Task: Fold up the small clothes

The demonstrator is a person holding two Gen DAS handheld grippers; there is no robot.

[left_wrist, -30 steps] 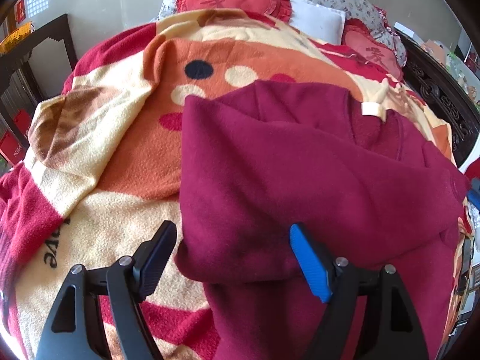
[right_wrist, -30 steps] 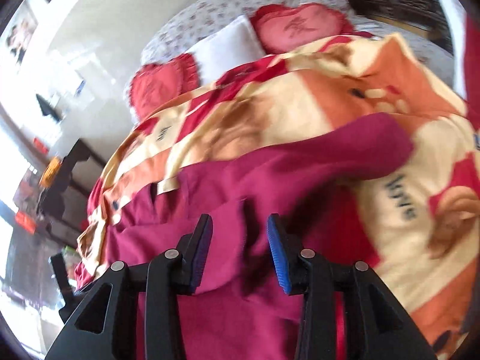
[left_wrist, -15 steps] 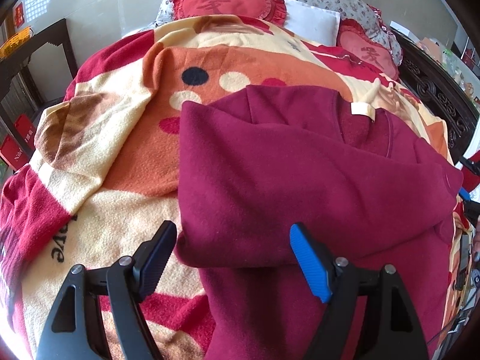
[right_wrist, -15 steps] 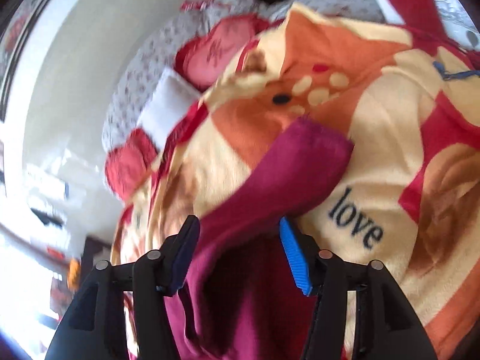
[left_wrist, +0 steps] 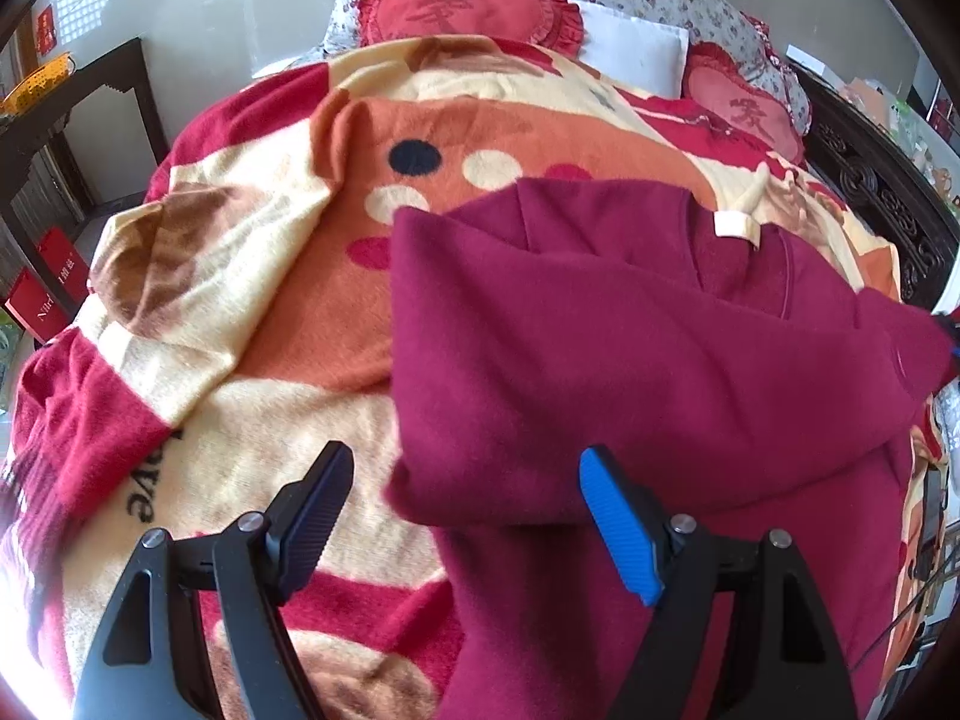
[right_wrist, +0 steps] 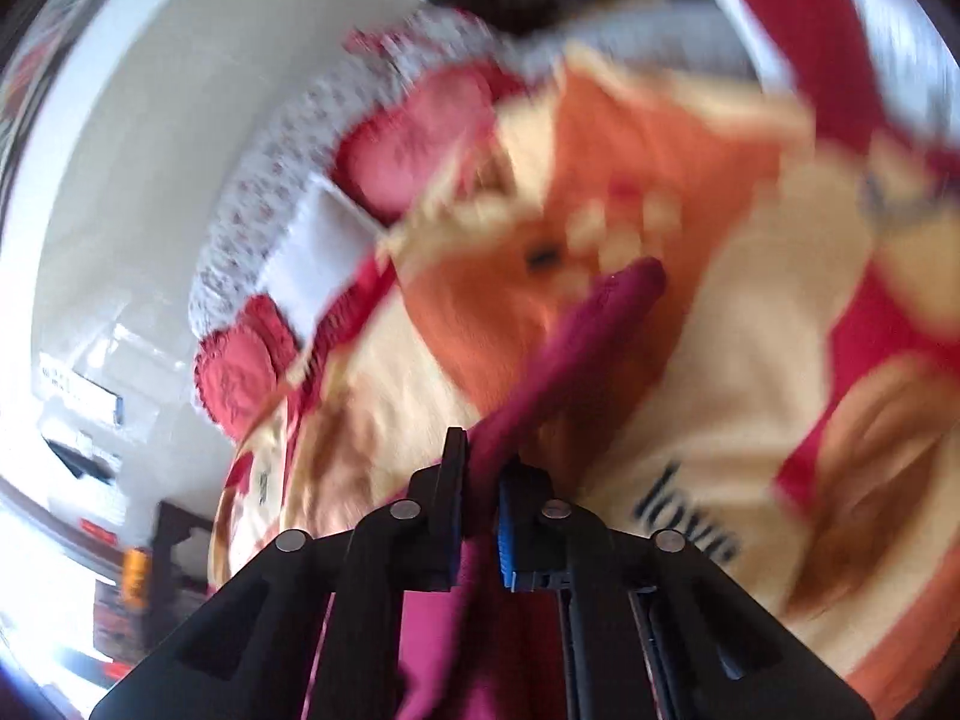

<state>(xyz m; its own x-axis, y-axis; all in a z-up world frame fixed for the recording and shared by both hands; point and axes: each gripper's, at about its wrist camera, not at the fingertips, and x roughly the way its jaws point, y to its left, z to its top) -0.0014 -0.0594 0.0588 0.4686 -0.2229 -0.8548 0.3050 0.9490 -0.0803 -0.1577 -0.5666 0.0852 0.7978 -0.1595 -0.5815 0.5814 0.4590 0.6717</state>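
Observation:
A dark red fleece sweater (left_wrist: 630, 348) lies partly folded on the patterned blanket (left_wrist: 288, 276), its white neck label (left_wrist: 737, 223) toward the far right. My left gripper (left_wrist: 462, 510) hovers open over the sweater's near folded edge, cloth below the gap but not pinched. In the blurred right wrist view my right gripper (right_wrist: 477, 492) is shut on a strip of the sweater (right_wrist: 576, 348), which stretches away from the jaws over the blanket (right_wrist: 750, 312). The right gripper's tip (left_wrist: 951, 333) peeks in at the far right edge of the left wrist view.
Red heart cushions (left_wrist: 462, 6) and a white pillow (left_wrist: 636, 51) sit at the head of the bed. A dark carved bed frame (left_wrist: 876, 180) runs along the right. A dark wooden stand (left_wrist: 72, 120) and red boxes (left_wrist: 48, 288) are at the left.
My right gripper rolled, moved along the sweater and closed on its cloth, pulling it into a taut strip. The left gripper stayed open and nearly still.

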